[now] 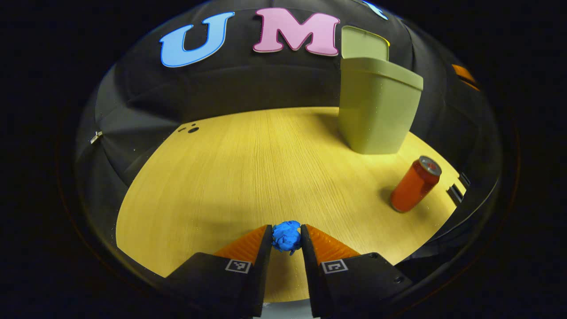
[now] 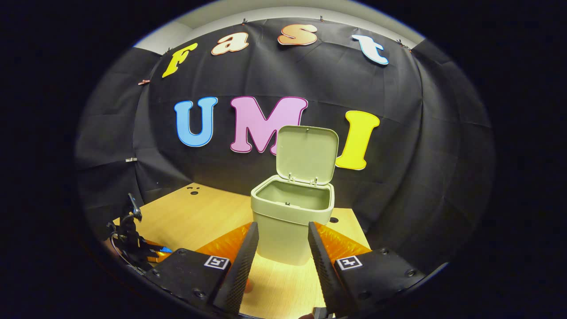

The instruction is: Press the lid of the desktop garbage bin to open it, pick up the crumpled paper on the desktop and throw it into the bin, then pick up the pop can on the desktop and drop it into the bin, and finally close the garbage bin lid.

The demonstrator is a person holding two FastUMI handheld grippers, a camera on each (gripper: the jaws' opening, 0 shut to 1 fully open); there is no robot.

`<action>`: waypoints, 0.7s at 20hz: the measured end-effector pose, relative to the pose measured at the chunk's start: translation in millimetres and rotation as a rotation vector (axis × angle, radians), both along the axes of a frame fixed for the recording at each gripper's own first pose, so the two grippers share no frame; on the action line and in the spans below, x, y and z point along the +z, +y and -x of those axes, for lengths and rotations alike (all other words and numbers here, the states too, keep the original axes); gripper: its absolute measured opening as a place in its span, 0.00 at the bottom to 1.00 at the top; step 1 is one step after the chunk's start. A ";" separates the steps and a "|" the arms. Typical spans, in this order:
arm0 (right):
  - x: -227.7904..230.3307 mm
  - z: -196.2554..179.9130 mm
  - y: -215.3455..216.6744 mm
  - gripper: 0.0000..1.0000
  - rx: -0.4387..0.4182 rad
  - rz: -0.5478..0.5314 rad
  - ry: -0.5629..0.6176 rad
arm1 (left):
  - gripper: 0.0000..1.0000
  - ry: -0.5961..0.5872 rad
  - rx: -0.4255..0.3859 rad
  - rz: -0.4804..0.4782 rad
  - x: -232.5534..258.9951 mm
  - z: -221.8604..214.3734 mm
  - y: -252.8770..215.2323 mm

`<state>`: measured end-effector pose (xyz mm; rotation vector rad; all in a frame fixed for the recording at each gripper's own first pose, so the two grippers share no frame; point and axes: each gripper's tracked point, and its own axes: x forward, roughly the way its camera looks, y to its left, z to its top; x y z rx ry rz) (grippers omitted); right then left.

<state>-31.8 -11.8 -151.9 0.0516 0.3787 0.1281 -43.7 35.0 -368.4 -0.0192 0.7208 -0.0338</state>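
- Black cloth closes the booth behind a light wooden table (image 1: pixel 212 177) in the left gripper view.
- At the bottom of this view the left gripper (image 1: pixel 286 237) is clamped on the blue crumpled paper (image 1: pixel 286 237); both fingers press on its sides, low over the near part of the table.
- The green bin (image 1: pixel 376 110) stands at the far right of the table, and its lid (image 1: pixel 364 43) is up.
- The red can (image 1: pixel 414 184) stands on the table nearer than the bin, apart from it, close to the right edge.
- In the right gripper view the same black cloth fills the background, and the table (image 2: pixel 195 212) lies below it.
- The right gripper (image 2: pixel 280 241) has its fingers apart and holds nothing.
- The bin (image 2: pixel 290 221) is straight ahead between the two fingers; its lid (image 2: pixel 306 153) stands upright and the inside looks empty.
- The left gripper (image 2: pixel 153 253) shows at the lower left, with a bit of blue at its tip.
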 end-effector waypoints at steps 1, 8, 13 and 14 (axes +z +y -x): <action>-1.0 -0.1 0.5 0.72 0.001 0.001 -0.001 | 0.43 -0.022 0.004 0.004 11.6 -5.6 0.2; -5.2 -0.9 5.9 0.73 0.009 -0.012 -0.002 | 0.43 -0.206 -0.015 0.051 102.0 -52.2 -16.3; -7.1 -0.8 9.6 0.76 0.014 -0.032 -0.003 | 0.43 -0.344 -0.030 0.095 174.4 -90.4 -31.5; -7.5 -1.1 10.5 0.77 0.012 -0.039 -0.004 | 0.43 -0.367 -0.038 0.103 186.9 -96.4 -35.8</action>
